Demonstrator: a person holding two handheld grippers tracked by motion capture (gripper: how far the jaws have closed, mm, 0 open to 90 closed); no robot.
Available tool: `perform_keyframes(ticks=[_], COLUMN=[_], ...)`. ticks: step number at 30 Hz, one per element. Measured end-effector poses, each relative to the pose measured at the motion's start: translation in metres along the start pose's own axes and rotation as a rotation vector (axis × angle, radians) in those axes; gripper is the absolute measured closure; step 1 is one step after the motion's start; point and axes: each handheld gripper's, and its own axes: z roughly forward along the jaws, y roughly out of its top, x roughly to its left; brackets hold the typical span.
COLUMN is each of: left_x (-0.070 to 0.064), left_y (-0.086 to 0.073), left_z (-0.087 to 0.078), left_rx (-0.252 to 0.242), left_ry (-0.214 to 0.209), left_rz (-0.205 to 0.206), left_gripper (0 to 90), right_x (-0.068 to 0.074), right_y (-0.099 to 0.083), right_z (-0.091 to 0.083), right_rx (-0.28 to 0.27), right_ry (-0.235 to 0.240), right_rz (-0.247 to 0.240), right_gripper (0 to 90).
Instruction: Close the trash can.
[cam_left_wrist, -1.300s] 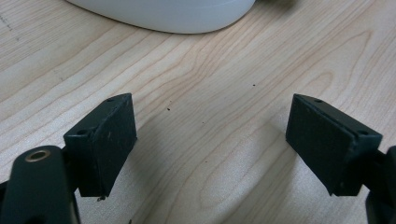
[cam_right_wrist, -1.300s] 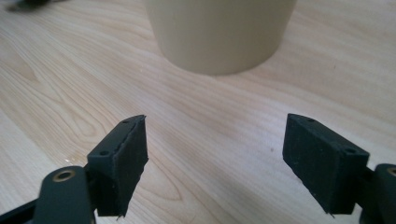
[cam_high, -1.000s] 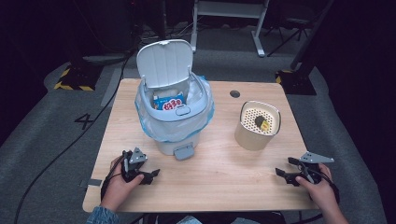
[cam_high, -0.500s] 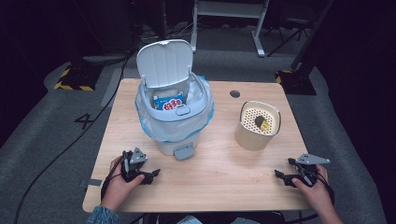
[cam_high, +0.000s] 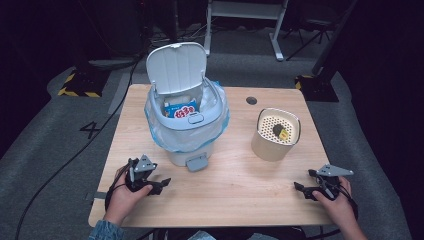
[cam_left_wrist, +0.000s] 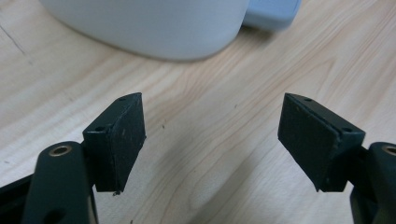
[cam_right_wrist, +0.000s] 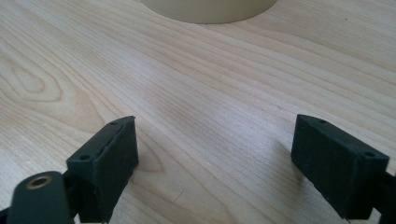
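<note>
While both hands rest at the near edge of the bench (cam_high: 230, 200), the left gripper (cam_high: 159, 184) sits by the near left corner with its jaws spread wide and holding nothing, and the right gripper (cam_high: 302, 189) sits by the near right corner, jaws likewise wide and empty. Nearest the left gripper stands a white pedal bin (cam_high: 186, 125), left of the bench's middle, its lid (cam_high: 176, 67) tipped up and a pale plastic liner (cam_high: 220, 127) folded loosely over the rim; a blue packet (cam_high: 181, 109) lies inside. Toward the right edge stands a beige perforated container (cam_high: 276, 134) with a dark and yellow item in it that is too small to identify. By its looks the bin is hard, smooth plastic and probably light, so it may slide if pushed; the liner is thin and soft and could tear or slip, making its bunched edge at the rim, or the stiff lid edge, the likelier places to take hold. What else the bin holds beneath the packet is hidden, and in the left gripper view its body (cam_left_wrist: 149, 25) and pedal (cam_left_wrist: 273, 11) are cut off at the top.
</note>
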Motion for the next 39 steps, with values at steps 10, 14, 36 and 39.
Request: perform_keyframes(ticks=[10, 14, 36, 39], left_x=[0.011, 0.014, 0.043, 0.047], left_y=[0.024, 0.033, 0.119, 0.131], left_z=[-0.039, -0.052, -0.114, -0.120], left_rx=[-0.114, -0.156, -0.322, -0.336], left_ry=[-0.057, -0.079, -0.108, -0.116], left_rz=[0.009, 0.015, 0.045, 0.049], left_gripper=[28.9, 34.2, 50.3, 54.0], right_x=[0.000, 0.000, 0.000, 0.000], right_y=[0.000, 0.000, 0.000, 0.000], right_z=[0.000, 0.000, 0.000, 0.000], right_rx=[0.000, -0.001, 0.000, -0.001], right_ry=[0.000, 0.000, 0.000, 0.000], right_rz=[0.000, 0.000, -0.001, -0.001], right_gripper=[14.8, 14.8, 14.7, 14.8])
